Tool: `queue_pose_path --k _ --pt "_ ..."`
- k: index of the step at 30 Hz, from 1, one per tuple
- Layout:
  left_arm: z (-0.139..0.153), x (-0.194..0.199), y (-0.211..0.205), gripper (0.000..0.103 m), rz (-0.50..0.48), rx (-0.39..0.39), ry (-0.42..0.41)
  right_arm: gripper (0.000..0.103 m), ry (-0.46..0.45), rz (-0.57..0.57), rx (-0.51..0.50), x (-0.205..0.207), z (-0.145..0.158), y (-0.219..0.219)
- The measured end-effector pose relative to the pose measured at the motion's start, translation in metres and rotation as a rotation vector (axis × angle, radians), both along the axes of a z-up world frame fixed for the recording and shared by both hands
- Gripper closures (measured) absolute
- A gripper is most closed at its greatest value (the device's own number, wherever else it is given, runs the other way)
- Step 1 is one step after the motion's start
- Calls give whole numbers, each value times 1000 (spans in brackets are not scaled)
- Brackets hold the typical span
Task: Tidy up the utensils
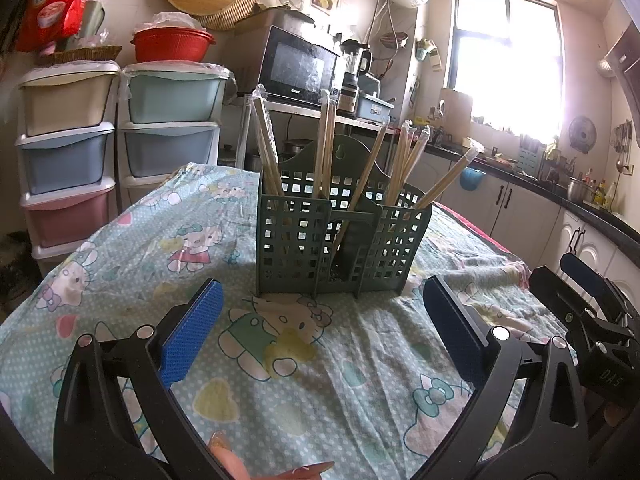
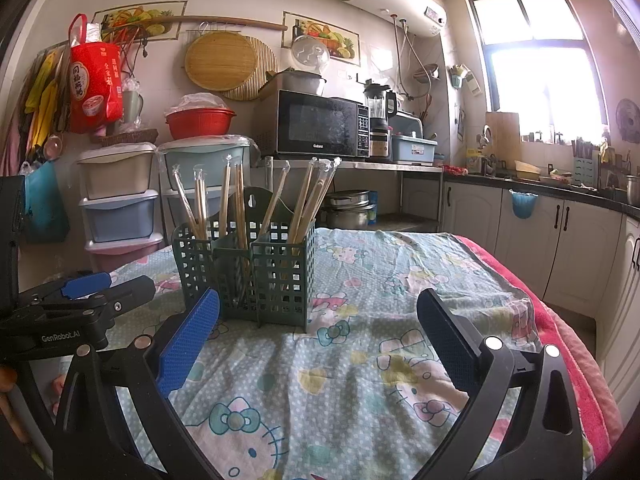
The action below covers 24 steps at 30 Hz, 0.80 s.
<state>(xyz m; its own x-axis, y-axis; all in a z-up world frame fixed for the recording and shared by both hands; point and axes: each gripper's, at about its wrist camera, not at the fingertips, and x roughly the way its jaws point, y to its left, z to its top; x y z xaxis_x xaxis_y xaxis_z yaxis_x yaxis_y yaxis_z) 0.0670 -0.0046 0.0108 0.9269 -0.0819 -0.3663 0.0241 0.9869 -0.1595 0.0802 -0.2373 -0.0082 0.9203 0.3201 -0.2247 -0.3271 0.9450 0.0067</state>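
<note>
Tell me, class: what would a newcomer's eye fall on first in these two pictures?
First, the green caddy standing mid-table, wrapped chopsticks fanning upward from its compartments. Next, the cartoon-cat cloth covering the table beneath it. Then the blue pads of the open left tool and open right tool, both empty, framing the caddy from the near side.

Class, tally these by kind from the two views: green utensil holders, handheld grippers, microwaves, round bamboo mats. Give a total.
Green utensil holder: 1
Grippers, left gripper and right gripper: 2
Microwave: 1
Round bamboo mats: 2
Total: 6
</note>
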Motion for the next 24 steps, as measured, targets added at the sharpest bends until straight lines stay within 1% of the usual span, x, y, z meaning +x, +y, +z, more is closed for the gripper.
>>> queue_pose_path --k 16,24 --pt "-5 2 -2 11 -7 -4 17 7 3 -5 3 1 0 -1" --pt "-4 3 0 11 15 -4 33 7 11 -41 6 1 -1 -2"
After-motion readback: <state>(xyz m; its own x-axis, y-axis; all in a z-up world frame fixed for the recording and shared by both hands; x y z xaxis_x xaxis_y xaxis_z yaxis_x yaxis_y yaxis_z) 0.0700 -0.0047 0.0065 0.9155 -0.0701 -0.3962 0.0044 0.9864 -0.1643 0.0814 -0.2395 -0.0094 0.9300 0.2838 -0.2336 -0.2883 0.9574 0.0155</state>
